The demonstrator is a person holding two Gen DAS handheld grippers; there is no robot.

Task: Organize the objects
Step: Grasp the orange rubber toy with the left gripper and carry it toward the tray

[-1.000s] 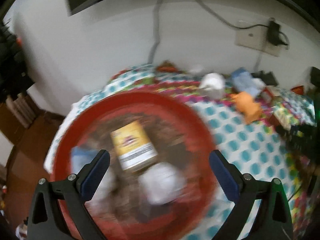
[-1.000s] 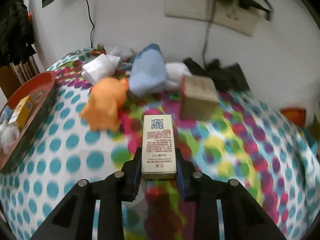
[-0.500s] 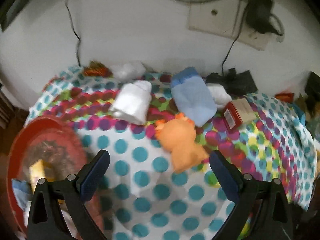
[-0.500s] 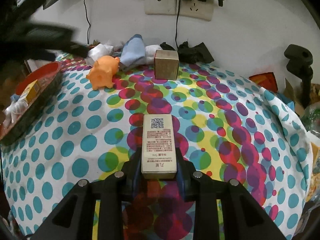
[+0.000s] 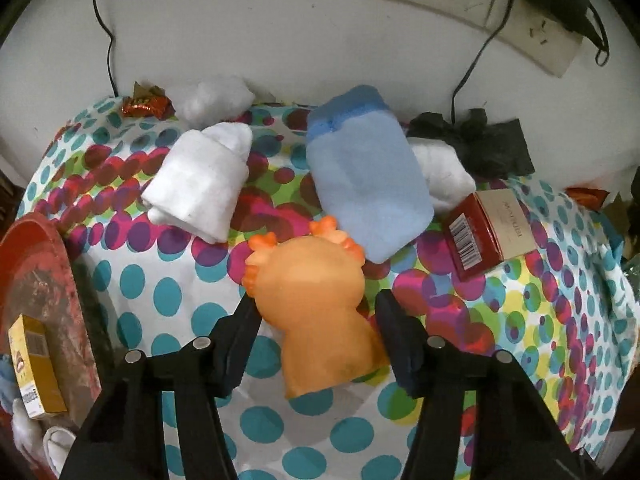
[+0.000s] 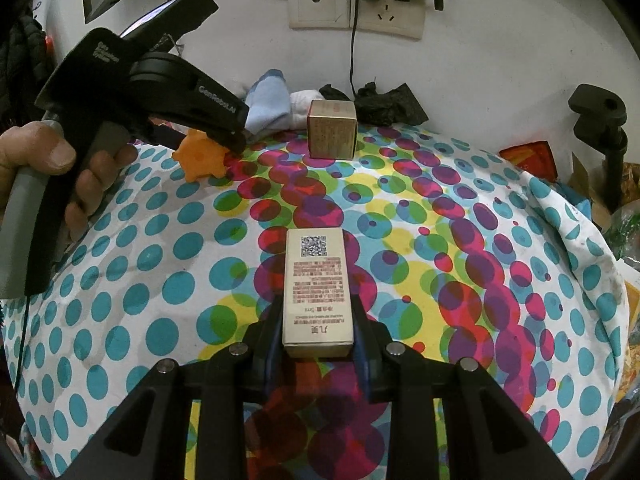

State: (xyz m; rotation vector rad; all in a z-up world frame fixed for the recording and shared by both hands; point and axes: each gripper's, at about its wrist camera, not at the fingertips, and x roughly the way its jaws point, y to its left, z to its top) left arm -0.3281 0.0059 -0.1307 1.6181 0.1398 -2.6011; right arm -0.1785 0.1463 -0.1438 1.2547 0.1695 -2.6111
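Left tongs [image 5: 316,312], off the red tray [image 5: 36,264] now, are closing round the orange toy [image 5: 316,300]. Right tongs [image 6: 318,320] grip the beige box [image 6: 318,288]. Tray's probably next.

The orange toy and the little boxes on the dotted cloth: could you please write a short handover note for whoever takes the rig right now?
Left gripper: fingers closing around the orange toy, which lies on the dotted cloth; whether they press it yet is unclear.
Right gripper: shut on the beige box.
Done: the red tray at the left edge holds a yellow box and white items.
Left: white sock, blue sock and red box lie near the wall.
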